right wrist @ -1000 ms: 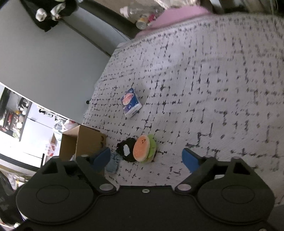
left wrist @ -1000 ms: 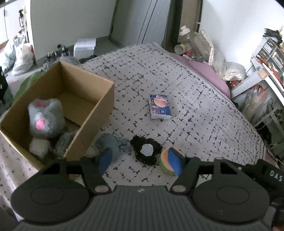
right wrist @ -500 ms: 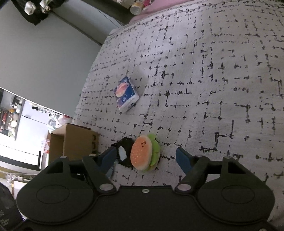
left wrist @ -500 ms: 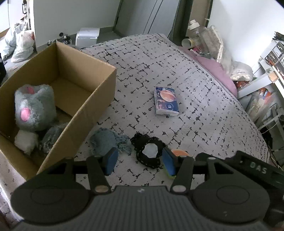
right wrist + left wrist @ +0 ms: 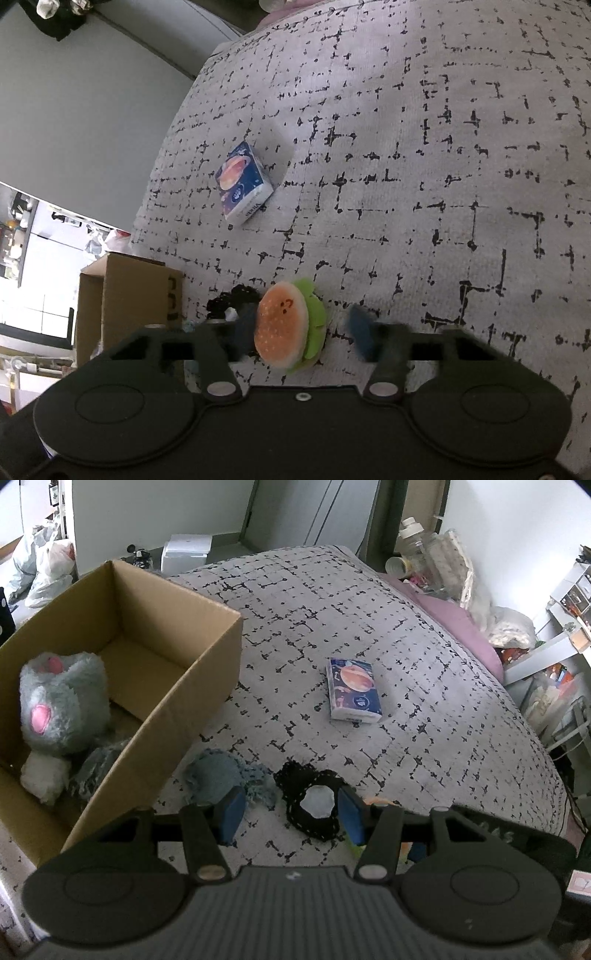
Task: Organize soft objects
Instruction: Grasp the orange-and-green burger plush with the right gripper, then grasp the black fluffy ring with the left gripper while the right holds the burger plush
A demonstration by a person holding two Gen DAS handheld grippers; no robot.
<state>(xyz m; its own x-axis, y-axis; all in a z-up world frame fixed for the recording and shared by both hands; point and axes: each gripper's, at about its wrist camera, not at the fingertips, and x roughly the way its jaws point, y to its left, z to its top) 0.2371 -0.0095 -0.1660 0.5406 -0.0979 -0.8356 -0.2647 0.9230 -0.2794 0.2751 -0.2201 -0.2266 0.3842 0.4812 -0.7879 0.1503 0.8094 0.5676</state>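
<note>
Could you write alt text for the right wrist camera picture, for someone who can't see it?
A handheld black gripper, its blue-padded jaws just closing, frames a burger-shaped plush toy lying on a grey bedspread with black dashes; the right pad is not yet touching the toy. Farther off lie a blue tissue pack and a cardboard box.

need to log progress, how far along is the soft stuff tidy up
Done: a grey plush sits in the cardboard box. In hand: the right tongs have just been closing around the burger plush, not yet pinched. Remaining: the blue knit cloth, black crochet piece and tissue pack lie on the bed.
</note>
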